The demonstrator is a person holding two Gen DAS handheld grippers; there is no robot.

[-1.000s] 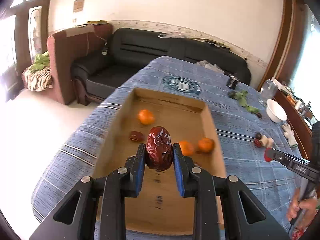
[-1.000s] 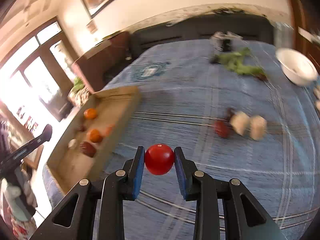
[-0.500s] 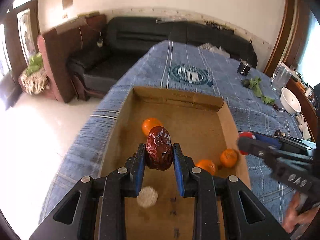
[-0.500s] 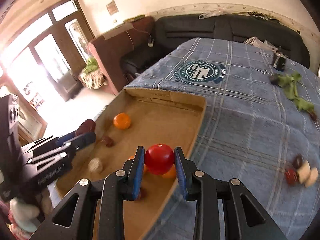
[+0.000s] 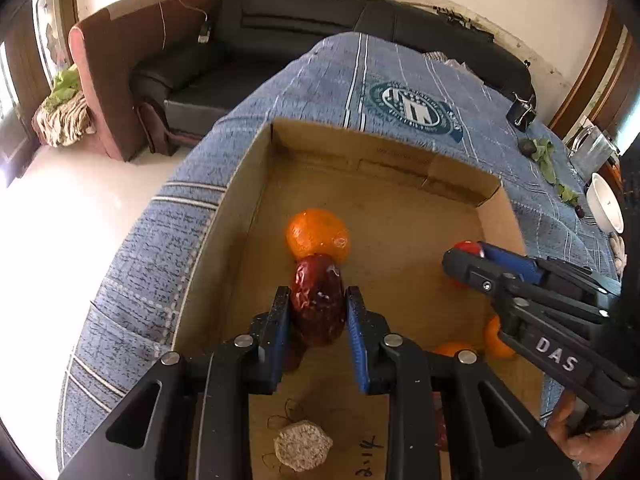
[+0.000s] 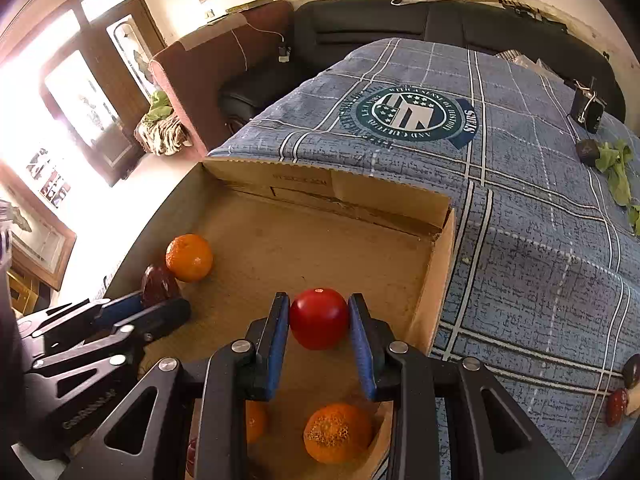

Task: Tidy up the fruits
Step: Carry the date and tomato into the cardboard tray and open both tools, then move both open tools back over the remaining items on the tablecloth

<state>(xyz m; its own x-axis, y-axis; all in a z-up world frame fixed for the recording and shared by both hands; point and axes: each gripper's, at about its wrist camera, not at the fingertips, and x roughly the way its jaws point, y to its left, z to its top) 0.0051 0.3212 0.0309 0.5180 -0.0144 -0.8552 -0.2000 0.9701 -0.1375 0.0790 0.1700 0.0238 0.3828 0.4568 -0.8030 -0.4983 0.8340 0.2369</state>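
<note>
Two tools over the cardboard box [image 5: 256, 184]!
Left tool [image 5: 318, 312] clamps a dried date [image 5: 318, 304]; right tool [image 6: 319, 320] clamps a red tomato [image 6: 319, 318], near the desk's left edge.

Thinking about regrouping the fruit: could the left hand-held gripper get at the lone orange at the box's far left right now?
Probably not yet. The left hand-held gripper is shut on a date. The orange sits just beyond it, with nothing between, so the path is free once the date is dropped.

matt cardboard box [image 5: 400, 168] on woven blue cloth [image 6: 540, 208]; glossy smooth tomato [image 6: 319, 318], wrinkled shiny date [image 5: 318, 300].
</note>
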